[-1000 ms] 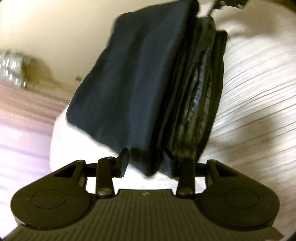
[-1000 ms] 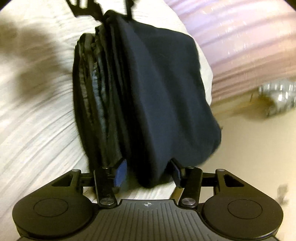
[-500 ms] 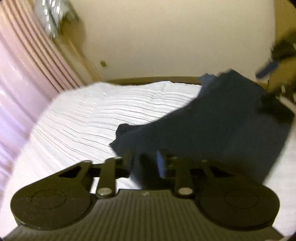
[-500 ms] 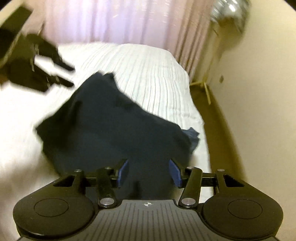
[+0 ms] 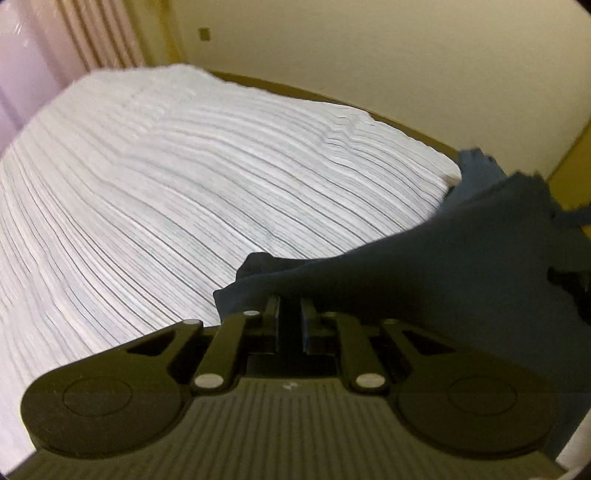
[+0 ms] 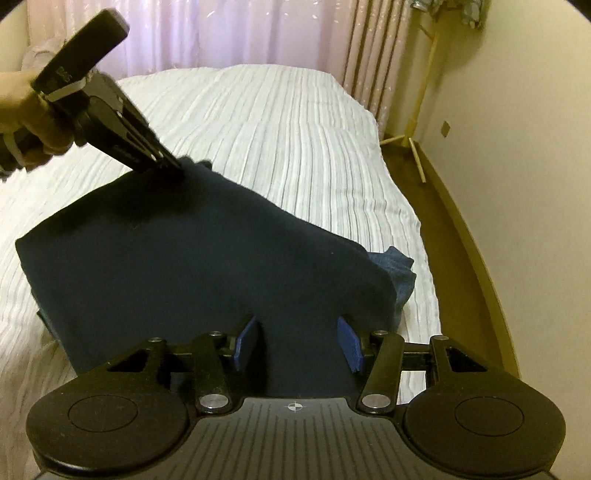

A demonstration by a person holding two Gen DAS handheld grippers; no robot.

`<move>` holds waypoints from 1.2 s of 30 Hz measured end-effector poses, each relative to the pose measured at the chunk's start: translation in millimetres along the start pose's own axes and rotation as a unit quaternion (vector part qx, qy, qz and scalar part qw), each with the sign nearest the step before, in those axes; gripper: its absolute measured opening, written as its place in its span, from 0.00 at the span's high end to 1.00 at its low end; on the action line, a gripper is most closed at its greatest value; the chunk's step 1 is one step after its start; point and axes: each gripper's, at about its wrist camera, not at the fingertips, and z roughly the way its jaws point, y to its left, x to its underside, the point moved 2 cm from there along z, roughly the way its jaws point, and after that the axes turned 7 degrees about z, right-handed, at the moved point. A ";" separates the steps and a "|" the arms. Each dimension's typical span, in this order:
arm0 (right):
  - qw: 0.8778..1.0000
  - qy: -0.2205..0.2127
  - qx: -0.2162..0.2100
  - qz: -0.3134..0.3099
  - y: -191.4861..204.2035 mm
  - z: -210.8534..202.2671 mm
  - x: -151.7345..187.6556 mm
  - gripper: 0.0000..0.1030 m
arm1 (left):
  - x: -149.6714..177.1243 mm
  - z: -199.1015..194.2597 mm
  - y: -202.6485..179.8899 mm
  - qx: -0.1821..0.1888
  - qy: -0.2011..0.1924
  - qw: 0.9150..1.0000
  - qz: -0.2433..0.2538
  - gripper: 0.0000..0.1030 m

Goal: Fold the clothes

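A dark navy folded garment [image 6: 192,258] lies on the white ribbed bedspread [image 6: 280,125] near the bed's right edge. A lighter blue layer [image 6: 399,273] sticks out under its right side. My left gripper [image 5: 290,314] is shut on the garment's corner [image 5: 369,280]; in the right wrist view it [image 6: 173,166] pinches the far corner, held by a hand. My right gripper [image 6: 299,343] is open, its blue pads on either side of the garment's near edge, cloth lying between them.
Pink curtains [image 6: 184,33] hang behind the bed. A wooden stand [image 6: 421,110] stands in the corner on the brown floor [image 6: 461,258]. A cream wall [image 6: 517,166] runs along the bed's right side. The bedspread [image 5: 184,184] stretches wide to the left.
The garment hung in the air between both grippers; now it lies on the bed. My right gripper has opened on it. My left gripper has closed tighter on its corner.
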 end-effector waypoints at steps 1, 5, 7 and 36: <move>1.000 -0.001 -0.001 0.004 -2.0 0.8 0.9 0.50 | 0.2 4.0 1.0 0.003 0.000 1.000 -0.007 0.91; 1.000 -0.004 -0.004 0.008 -4.4 -1.1 6.6 0.50 | 4.8 6.5 1.0 0.003 -0.012 1.000 -0.020 0.92; 1.000 -0.004 -0.004 0.004 -3.4 -3.1 7.1 0.50 | 4.8 6.5 1.5 0.005 -0.013 1.000 -0.023 0.92; 0.965 0.007 -0.026 0.261 -13.6 -101.5 48.4 0.42 | 163.6 -93.5 -19.4 0.124 -0.043 0.961 -0.244 0.67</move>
